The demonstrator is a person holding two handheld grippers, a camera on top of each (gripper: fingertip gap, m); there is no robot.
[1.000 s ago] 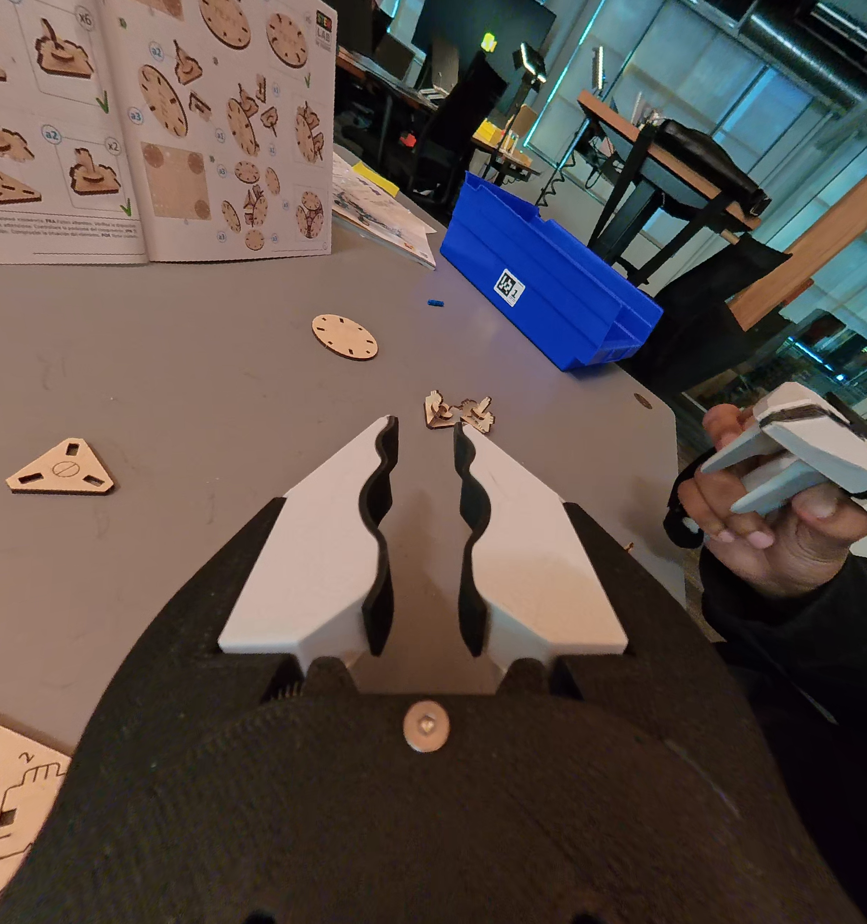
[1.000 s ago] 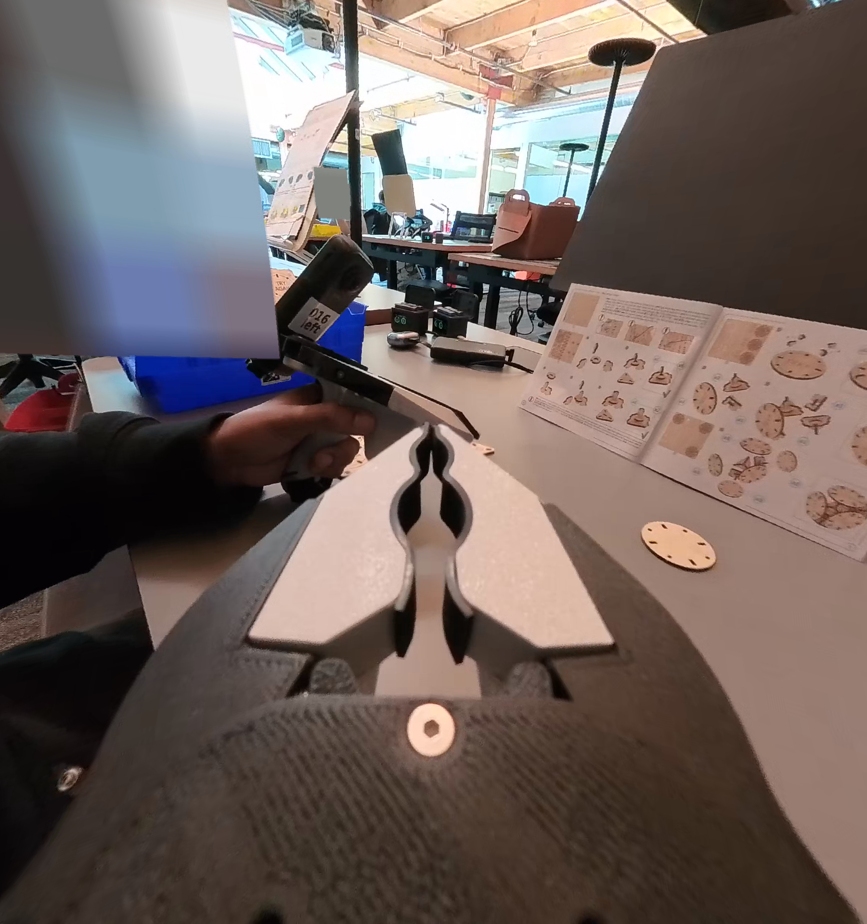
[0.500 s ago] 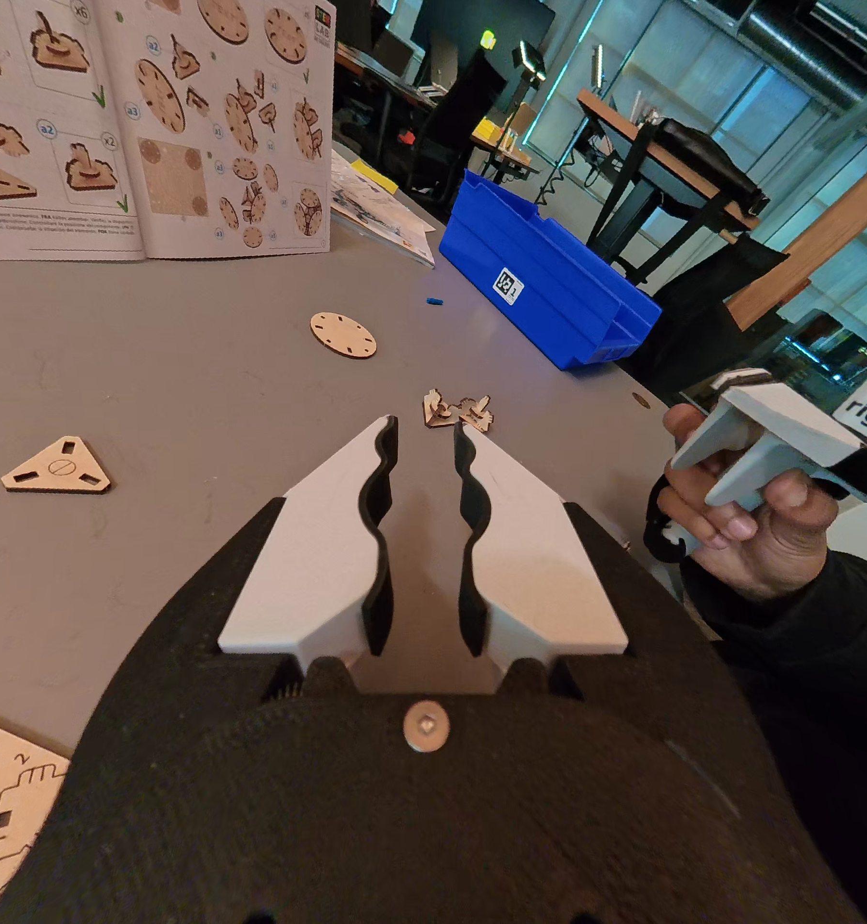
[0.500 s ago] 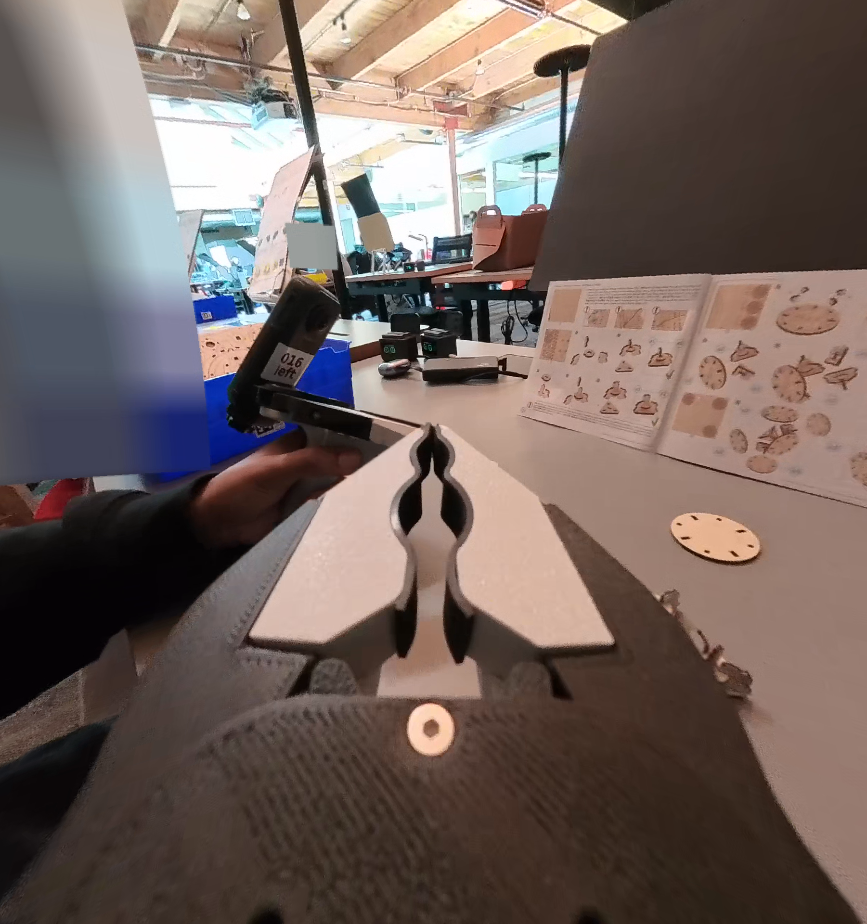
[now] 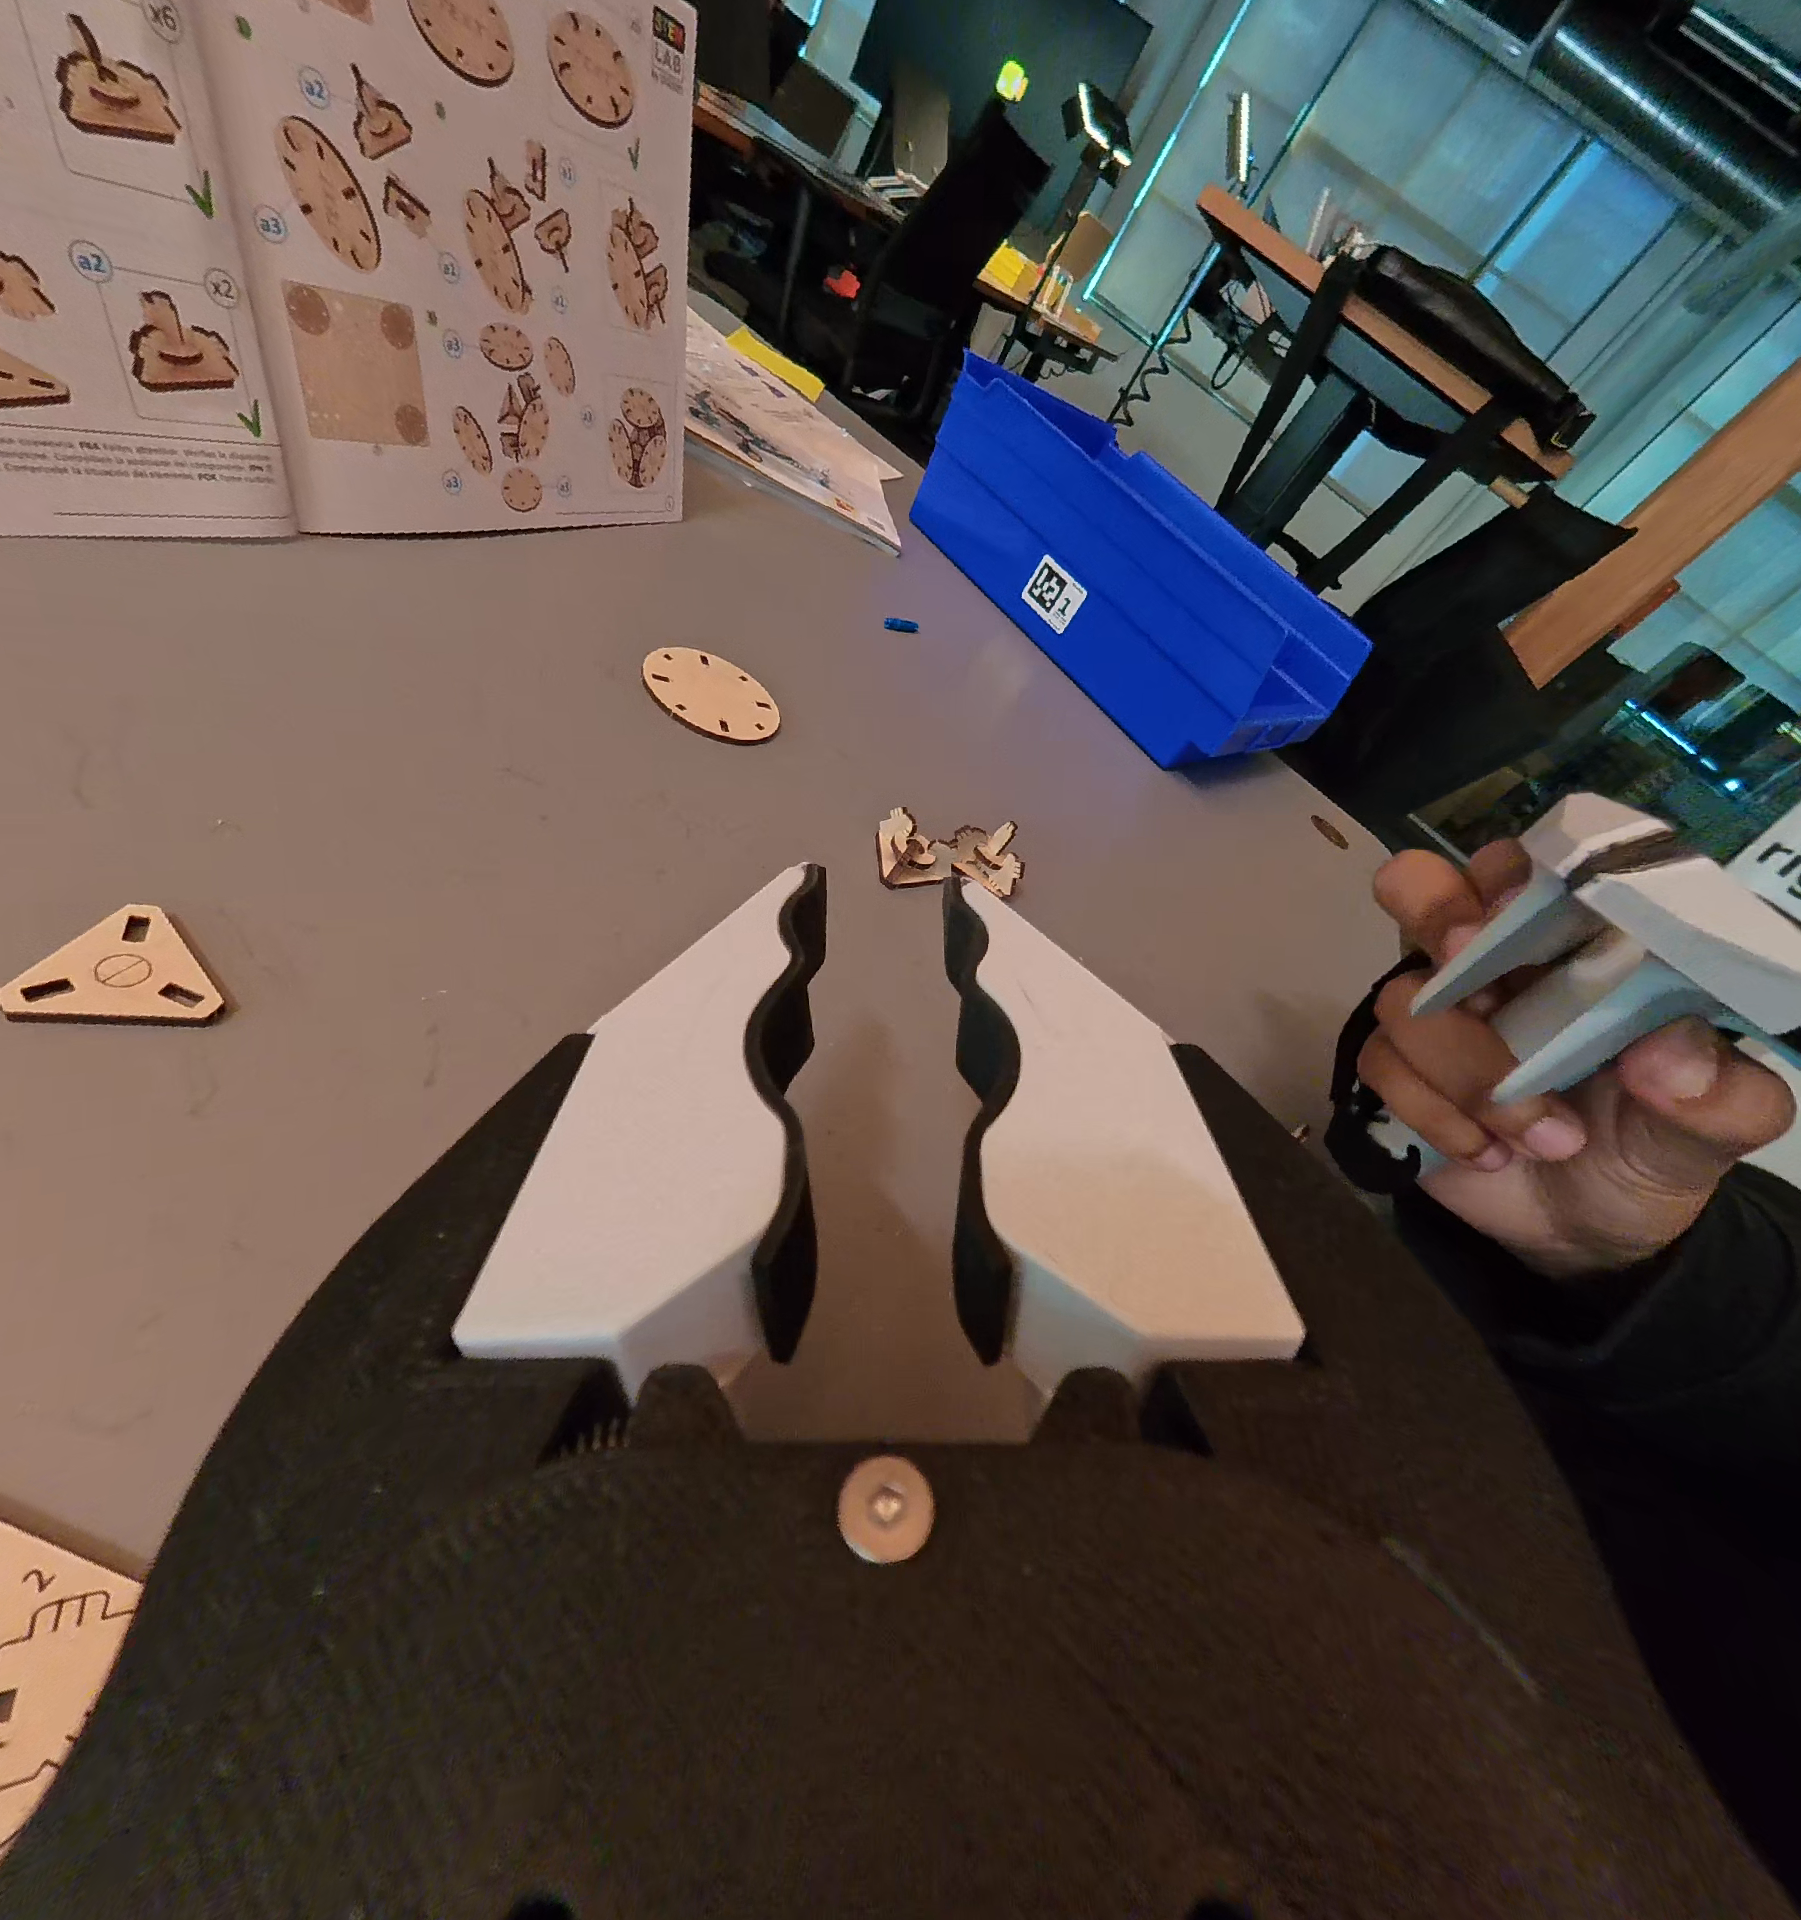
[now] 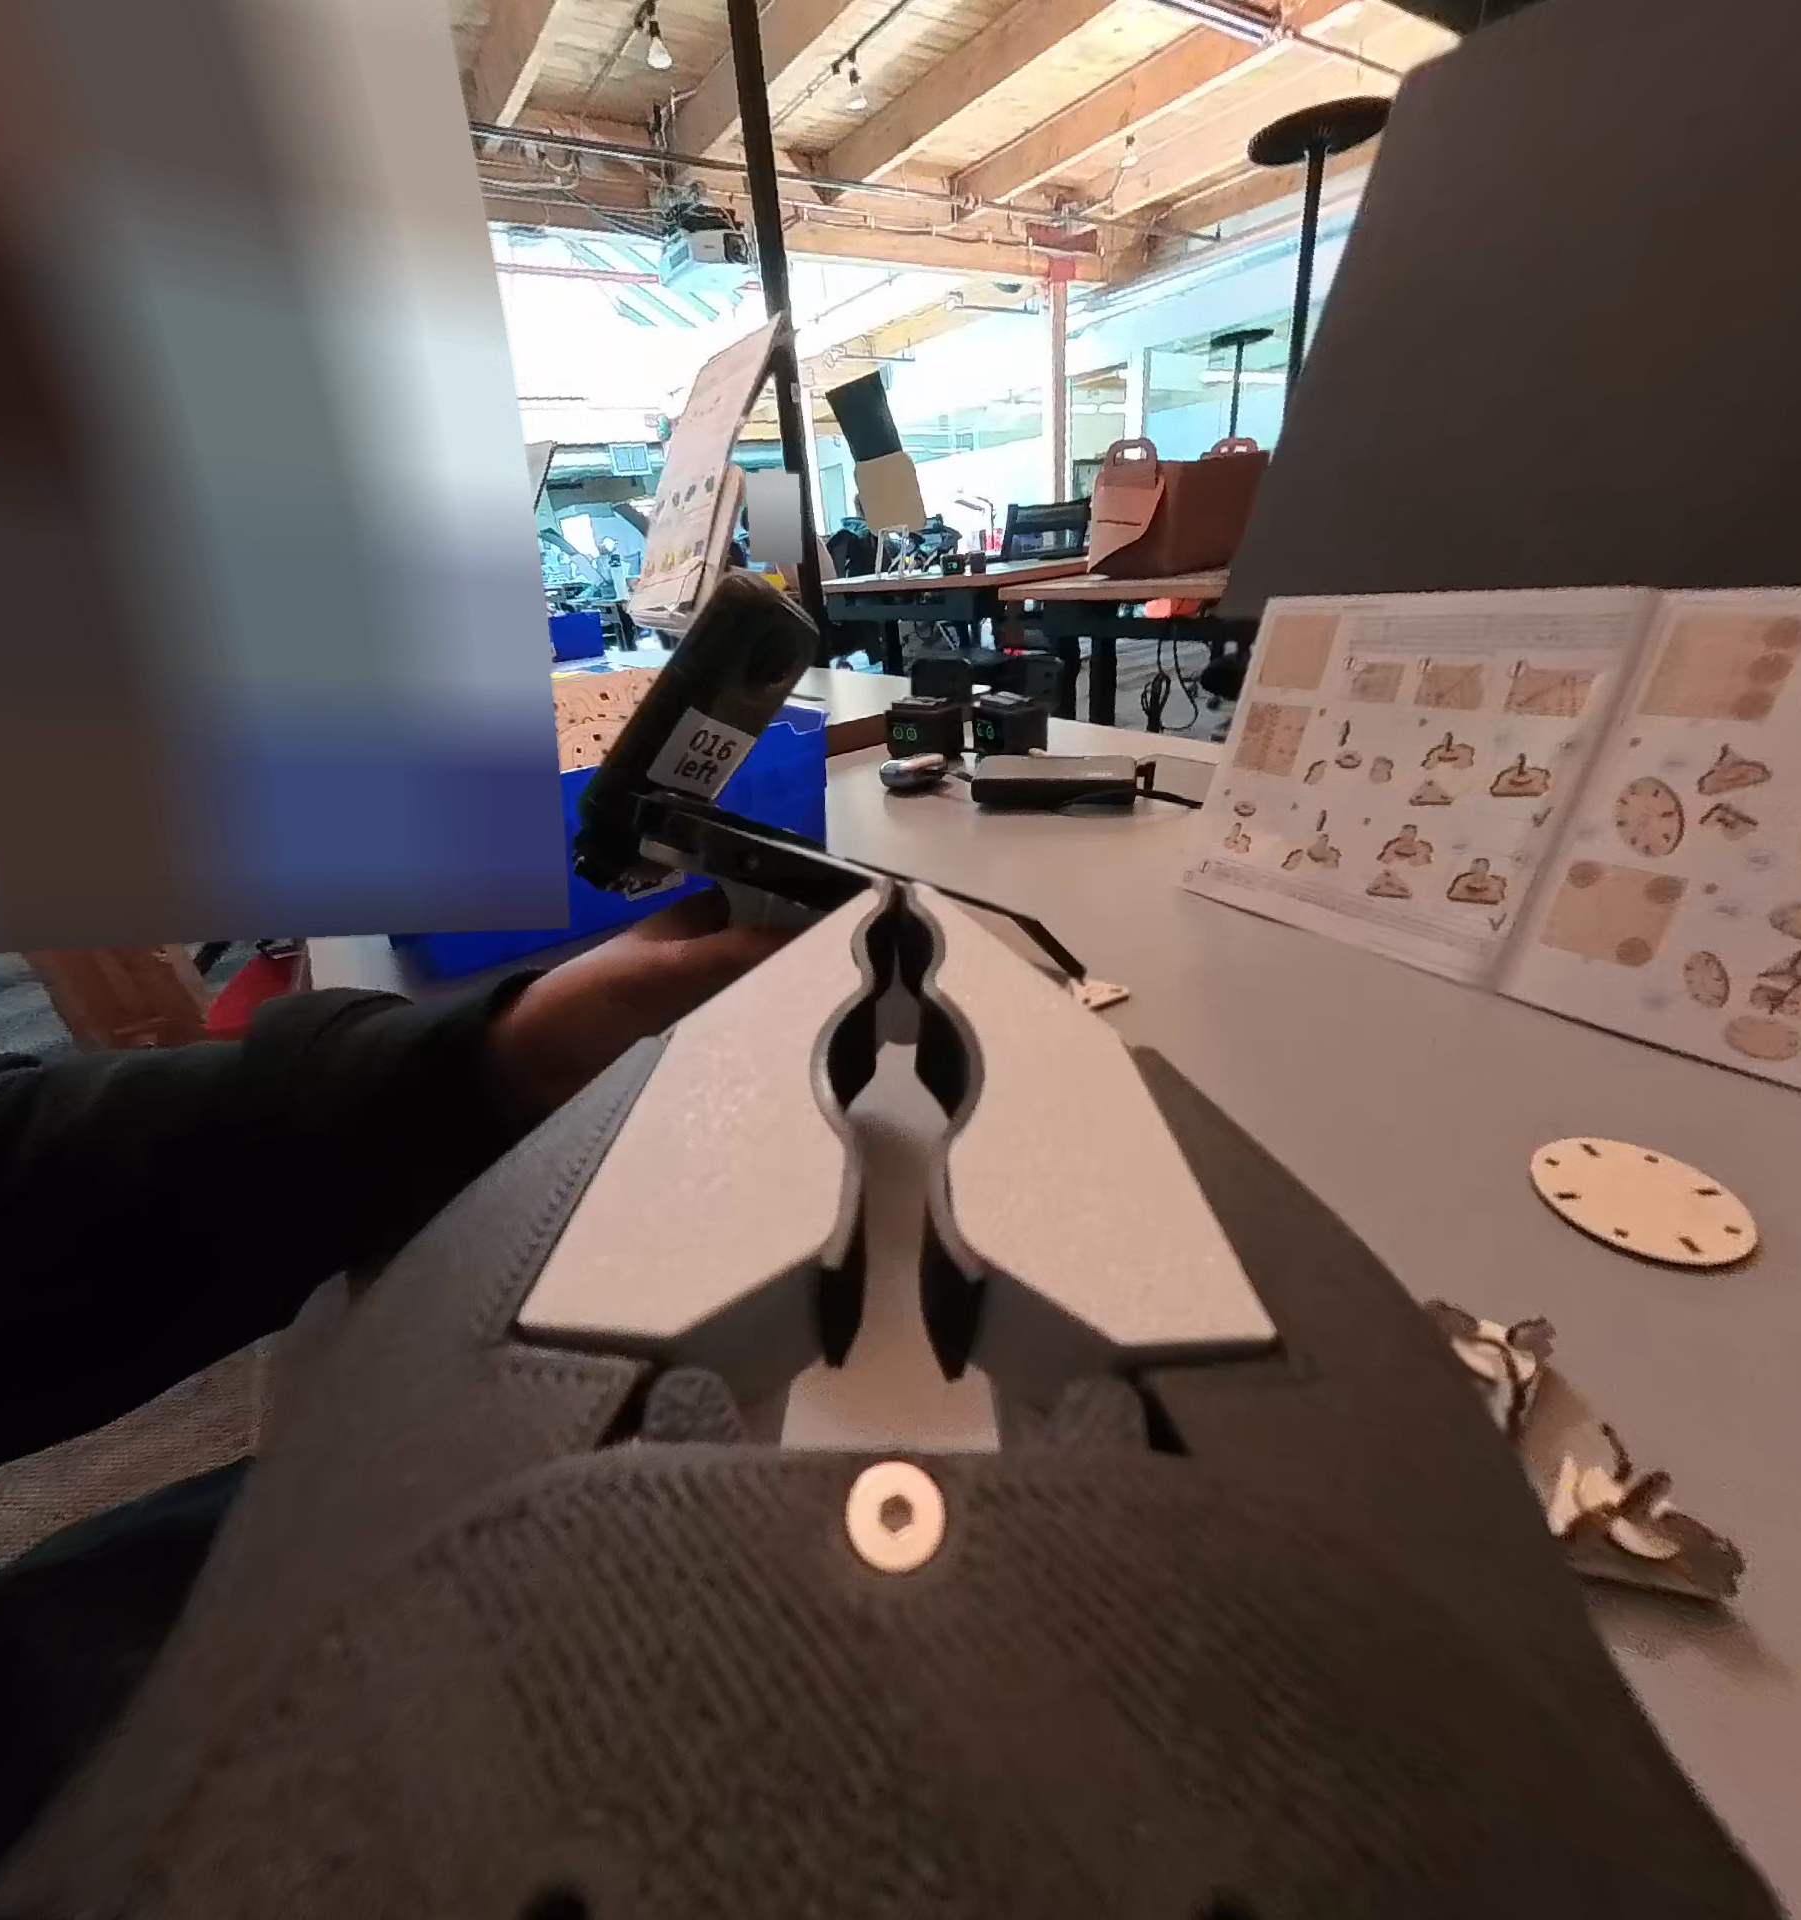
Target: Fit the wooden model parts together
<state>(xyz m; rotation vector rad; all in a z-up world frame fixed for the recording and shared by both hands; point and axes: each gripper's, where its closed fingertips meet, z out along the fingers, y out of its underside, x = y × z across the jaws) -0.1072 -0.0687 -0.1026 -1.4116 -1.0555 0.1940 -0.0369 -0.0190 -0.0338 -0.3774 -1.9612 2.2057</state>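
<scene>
Resting before me is a grey table [image 5: 376, 790], with an open booklet [image 5: 304, 260] standing at its far side and a blue bin [image 5: 1135, 582] near its right edge. A flat wooden sheet [image 5: 2, 1652] lies at the near left corner. My left gripper [image 5: 883, 894] hangs low over the tabletop, its fingers [image 5: 688, 1091] a little way apart with only bare table between them; it grips nothing. My right gripper [image 6: 891, 896] is off the table's right side, raised, its fingers [image 6: 1041, 1122] closed tip to tip on nothing. A wooden disc [image 5: 710, 694] lies beyond my left gripper, well apart from it. A wooden triangle [image 5: 111, 971] lies off to the left. Smallest, a cluster of tiny wooden parts [image 5: 948, 854] sits just ahead of my left gripper's right fingertip.
</scene>
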